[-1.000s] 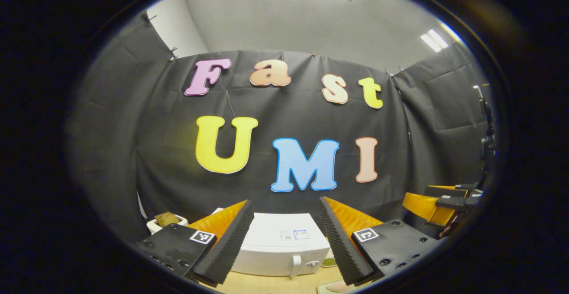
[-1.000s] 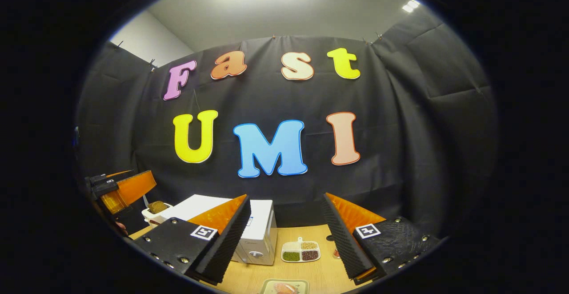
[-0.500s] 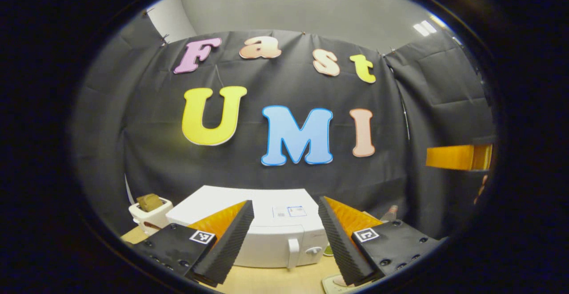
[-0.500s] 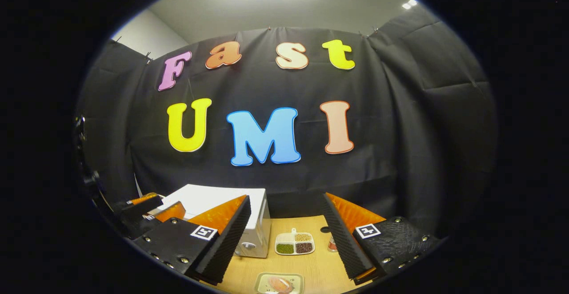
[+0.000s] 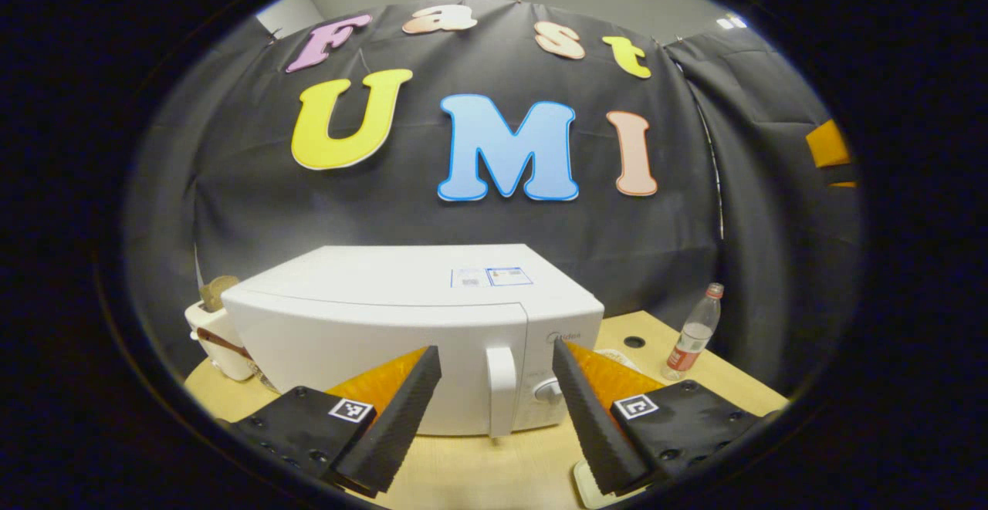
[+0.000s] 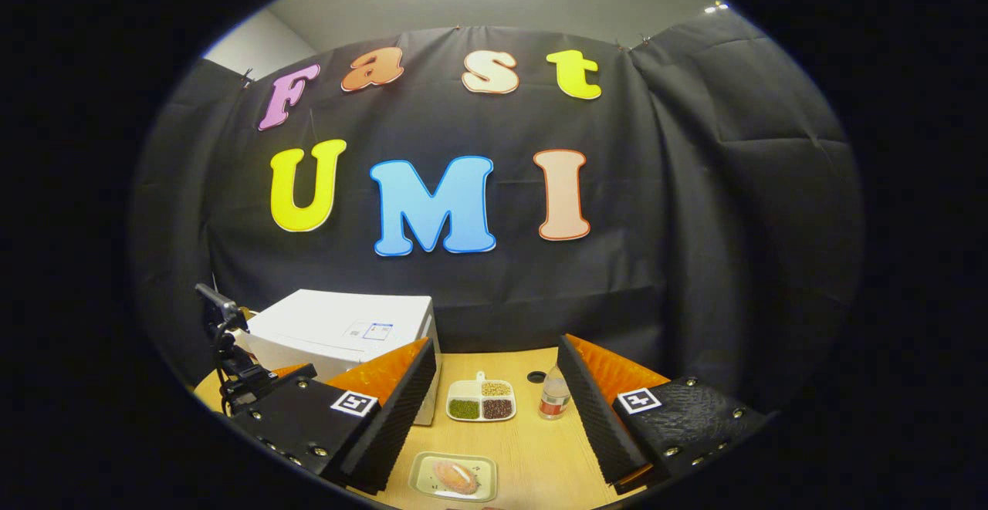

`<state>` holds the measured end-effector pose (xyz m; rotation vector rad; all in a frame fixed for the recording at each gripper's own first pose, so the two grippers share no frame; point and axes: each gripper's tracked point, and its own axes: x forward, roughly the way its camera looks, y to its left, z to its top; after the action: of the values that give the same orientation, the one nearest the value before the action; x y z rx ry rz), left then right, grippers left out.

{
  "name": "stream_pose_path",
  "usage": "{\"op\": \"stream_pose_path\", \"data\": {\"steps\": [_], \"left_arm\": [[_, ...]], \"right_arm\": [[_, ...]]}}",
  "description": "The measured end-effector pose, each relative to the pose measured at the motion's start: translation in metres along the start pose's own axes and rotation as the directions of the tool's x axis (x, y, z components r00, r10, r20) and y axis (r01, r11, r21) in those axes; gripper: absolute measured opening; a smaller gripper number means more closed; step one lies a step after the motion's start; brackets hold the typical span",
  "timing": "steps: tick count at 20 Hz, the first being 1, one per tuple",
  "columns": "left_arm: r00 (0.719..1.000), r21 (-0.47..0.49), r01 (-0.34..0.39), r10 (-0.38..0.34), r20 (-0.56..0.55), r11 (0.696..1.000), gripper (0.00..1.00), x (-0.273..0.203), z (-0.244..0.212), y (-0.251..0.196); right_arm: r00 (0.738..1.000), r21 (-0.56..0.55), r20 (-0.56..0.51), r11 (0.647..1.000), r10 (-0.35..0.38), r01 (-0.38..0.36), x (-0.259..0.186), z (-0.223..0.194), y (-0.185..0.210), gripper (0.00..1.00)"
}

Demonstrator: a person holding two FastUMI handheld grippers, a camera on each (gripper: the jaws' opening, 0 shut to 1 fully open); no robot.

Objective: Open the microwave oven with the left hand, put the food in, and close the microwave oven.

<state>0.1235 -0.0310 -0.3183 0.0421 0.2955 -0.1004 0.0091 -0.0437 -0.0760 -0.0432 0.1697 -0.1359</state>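
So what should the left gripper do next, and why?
Probably ease the left gripper forward until its open jaws sit either side of the door handle, then close. The microwave door is shut, the handle is lined up between the jaws but not yet reached, and the food plate waits on the table, so opening comes first.

Left gripper view: the microwave (image 5: 401, 325) now looms far larger and nearer than a second ago, its door handle (image 5: 500, 390) lying between the spread fingers of the left gripper (image 5: 494, 410); a bottle (image 5: 692, 334) has come into sight near the table's (image 5: 494, 467) right edge. Right gripper view: more table has appeared, the food plate (image 6: 454, 477) now fully visible near the front edge; the left gripper, probably the dark shape at left, sits lower.
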Motion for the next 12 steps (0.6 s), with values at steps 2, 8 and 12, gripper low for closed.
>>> {"op": "stream_pose_path", "data": {"steps": [2,8,12], "left_arm": [[1.000,-0.010,-0.001,0.001,-0.020,1.000,0.97,0.015,-0.015,-0.002],[0.996,-0.038,-0.050,0.047,-0.071,0.998,0.89,0.049,-0.048,0.005],[0.996,0.024,-0.015,0.017,-0.084,1.000,0.36,0.052,-0.057,-0.010]], "right_arm": [[1.000,-0.008,-0.017,1.000,-0.009,0.009,0.000,-0.005,-0.004,0.97],[0.999,-0.041,-0.039,0.999,-0.018,0.017,0.005,-0.010,-0.009,0.97],[0.999,-0.050,-0.048,0.999,-0.014,0.012,0.008,-0.013,-0.008,0.97]]}}
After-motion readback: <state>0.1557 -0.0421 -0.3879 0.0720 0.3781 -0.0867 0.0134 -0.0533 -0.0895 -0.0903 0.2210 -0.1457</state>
